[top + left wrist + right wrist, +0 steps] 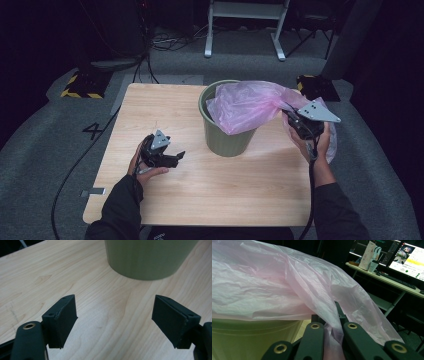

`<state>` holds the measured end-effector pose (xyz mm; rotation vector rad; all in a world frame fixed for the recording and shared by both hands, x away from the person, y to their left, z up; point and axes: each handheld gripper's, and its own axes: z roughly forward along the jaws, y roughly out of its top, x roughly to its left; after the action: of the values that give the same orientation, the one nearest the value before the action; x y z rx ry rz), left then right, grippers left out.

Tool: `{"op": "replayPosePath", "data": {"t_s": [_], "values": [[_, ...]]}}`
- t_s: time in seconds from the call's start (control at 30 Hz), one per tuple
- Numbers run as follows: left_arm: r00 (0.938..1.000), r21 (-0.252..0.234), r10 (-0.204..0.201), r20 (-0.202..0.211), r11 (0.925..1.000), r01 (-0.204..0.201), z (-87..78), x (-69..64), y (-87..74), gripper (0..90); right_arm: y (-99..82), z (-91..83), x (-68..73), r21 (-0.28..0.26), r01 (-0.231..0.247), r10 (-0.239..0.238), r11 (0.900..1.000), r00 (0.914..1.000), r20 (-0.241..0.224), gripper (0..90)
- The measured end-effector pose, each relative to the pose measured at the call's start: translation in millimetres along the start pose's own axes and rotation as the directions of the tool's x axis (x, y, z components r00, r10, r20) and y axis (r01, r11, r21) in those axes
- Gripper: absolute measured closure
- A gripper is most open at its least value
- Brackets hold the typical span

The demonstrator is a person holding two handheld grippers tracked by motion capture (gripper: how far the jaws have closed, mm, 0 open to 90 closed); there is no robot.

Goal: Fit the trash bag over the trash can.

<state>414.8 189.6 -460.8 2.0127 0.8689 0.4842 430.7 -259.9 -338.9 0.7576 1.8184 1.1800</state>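
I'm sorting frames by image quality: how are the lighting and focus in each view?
High view: the table is evenly lit, the room around it nearly black, the picture somewhat soft. Left gripper view: wood grain sharp, the green bin slightly soft, the near fingers blurred. Right gripper view: the pink bag is readable, the fingers out of focus, bright monitors glare behind.

Overhead light falls brightly on the worktop (200,195); the surroundings sink into darkness. The high view is soft, perhaps slightly blurred; shadows stay faint.
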Motion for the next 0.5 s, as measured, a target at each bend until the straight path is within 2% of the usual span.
{"op": "replayPosePath", "data": {"t_s": [0.07,0.13,0.2,0.27,0.37,0.5], "values": [[0.9997,-0.024,-0.020,-0.014,0.9995,0.020,1.6,5.6,7.1,19.5,1.3,1.9,0.6,0.007,0.009,-0.009,0.9999,0.9999,0.007,90.0],[0.9992,-0.042,-0.040,-0.007,0.9983,0.039,1.3,9.1,15.3,20.0,2.0,4.4,0.6,0.008,0.013,-0.013,0.9999,0.9997,0.019,90.0],[0.9991,-0.060,-0.039,-0.018,0.9975,0.037,-1.0,11.5,28.1,20.6,2.5,7.9,0.9,0.020,0.022,-0.022,0.9996,0.9995,0.024,90.0],[0.9991,-0.097,-0.042,-0.011,0.9944,0.041,-7.7,12.7,43.2,20.4,3.3,11.0,0.7,0.030,0.027,-0.028,0.9992,0.9992,0.029,90.0],[0.9997,-0.152,-0.023,-0.013,0.9882,0.020,-19.0,12.3,65.3,20.6,4.6,14.4,1.7,0.037,0.039,-0.040,0.9986,0.9984,0.039,90.0],[0.9999,-0.179,-0.003,-0.015,0.9839,0.001,-26.2,11.9,87.0,21.0,4.8,19.2,3.7,0.049,0.042,-0.044,0.9979,0.9982,0.042,90.0]]}}
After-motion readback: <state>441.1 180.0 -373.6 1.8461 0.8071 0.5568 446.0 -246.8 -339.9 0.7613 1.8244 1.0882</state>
